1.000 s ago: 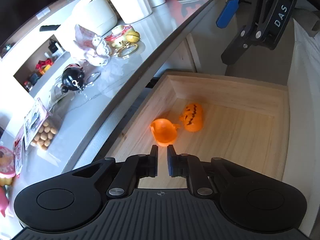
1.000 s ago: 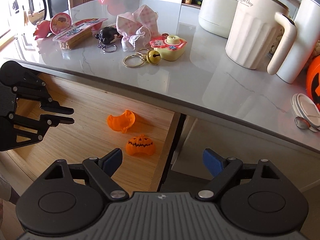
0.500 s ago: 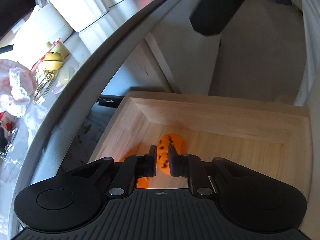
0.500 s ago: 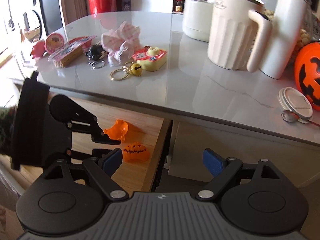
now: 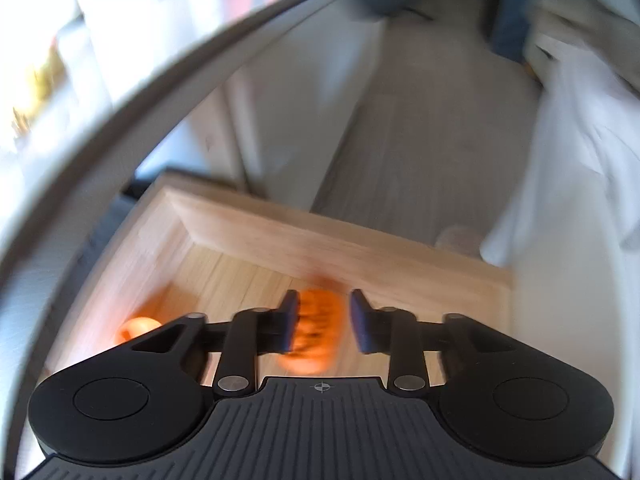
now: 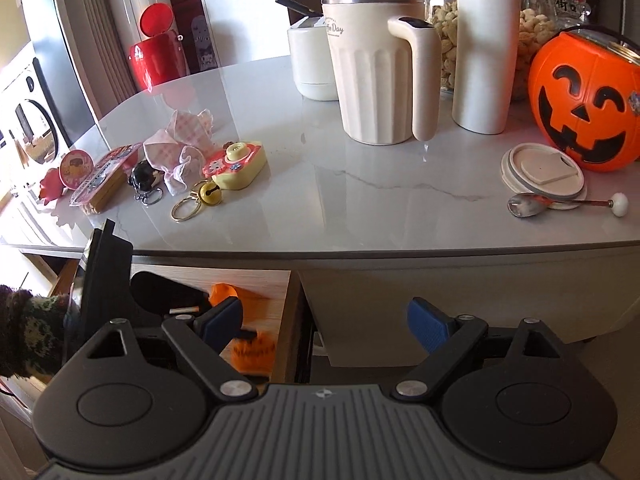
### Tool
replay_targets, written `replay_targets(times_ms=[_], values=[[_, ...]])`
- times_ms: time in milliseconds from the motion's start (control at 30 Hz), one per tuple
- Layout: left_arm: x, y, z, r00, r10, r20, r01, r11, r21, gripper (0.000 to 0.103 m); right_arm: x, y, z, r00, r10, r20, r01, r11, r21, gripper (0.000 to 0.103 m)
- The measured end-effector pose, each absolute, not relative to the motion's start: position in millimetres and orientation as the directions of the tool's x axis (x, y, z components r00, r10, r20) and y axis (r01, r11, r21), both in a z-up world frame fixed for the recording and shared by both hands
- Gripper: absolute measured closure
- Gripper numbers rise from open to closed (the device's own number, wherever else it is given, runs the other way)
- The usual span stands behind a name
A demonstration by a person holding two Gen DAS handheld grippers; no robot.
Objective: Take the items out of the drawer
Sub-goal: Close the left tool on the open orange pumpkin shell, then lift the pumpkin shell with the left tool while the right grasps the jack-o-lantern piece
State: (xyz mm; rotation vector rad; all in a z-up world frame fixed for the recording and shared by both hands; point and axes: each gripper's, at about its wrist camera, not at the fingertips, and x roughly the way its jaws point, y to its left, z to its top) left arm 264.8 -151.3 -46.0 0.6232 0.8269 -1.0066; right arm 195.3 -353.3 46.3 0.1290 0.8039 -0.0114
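Note:
The wooden drawer (image 5: 304, 236) is pulled out below the grey countertop. On its floor lies a small orange pumpkin-face piece (image 5: 316, 332), blurred by motion, between the open fingers of my left gripper (image 5: 323, 326). A second orange piece (image 5: 134, 328) lies at the drawer's left side. From the right wrist view, the left gripper (image 6: 168, 304) is down inside the drawer (image 6: 286, 312) beside the pumpkin piece (image 6: 254, 354) and the other orange piece (image 6: 226, 292). My right gripper (image 6: 326, 322) hangs open in front of the cabinet, holding nothing.
The countertop (image 6: 360, 208) carries a large orange pumpkin bucket (image 6: 586, 104), a cream jug (image 6: 380, 68), a lid with a spoon (image 6: 544, 172), a toy camera (image 6: 236, 162), keyrings, cloth and snack packs. A sleeve (image 6: 28, 328) shows at the left.
My left gripper has dropped deeper into the drawer and gone from shut to open around the pumpkin piece. The right gripper has risen and backed away, staying open.

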Motion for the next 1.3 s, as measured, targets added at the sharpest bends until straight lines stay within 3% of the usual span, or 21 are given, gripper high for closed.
replay_targets(times_ms=[133, 433, 767, 867, 967, 1300], values=[[233.1, -139.7, -48.0, 0.521, -0.379, -0.765, 0.850, 0.312, 0.425, 0.071, 195.4, -354.6, 48.5, 0.703, 0.047, -0.709, 0.062, 0.990, 0.128, 0.008], [237.3, -130.4, -89.9, 0.681, -0.195, -0.706, 0.732, 0.202, 0.651, 0.071, 197.6, -348.8, 47.1, 0.697, 0.043, -0.716, 0.051, 0.993, 0.109, 0.007], [247.5, -131.1, -107.1, 0.683, -0.126, -0.720, 0.730, 0.139, 0.669, 0.071, 199.0, -350.7, 45.2, 0.689, 0.048, -0.723, 0.051, 0.992, 0.114, 0.007], [249.6, -131.7, -107.9, 0.649, -0.132, -0.749, 0.761, 0.133, 0.635, 0.092, 199.7, -349.7, 44.3, 0.685, 0.044, -0.727, 0.050, 0.993, 0.107, 0.007], [241.3, -125.8, -104.3, 0.653, -0.138, -0.745, 0.757, 0.105, 0.644, 0.094, 199.8, -352.0, 43.4, 0.682, 0.040, -0.730, 0.058, 0.992, 0.108, 0.007], [192.2, -72.8, -11.1, 0.578, -0.243, -0.779, 0.815, 0.231, 0.532, 0.095, 205.8, -335.4, 34.8, 0.625, 0.110, -0.773, -0.050, 0.994, 0.101, 0.007]])
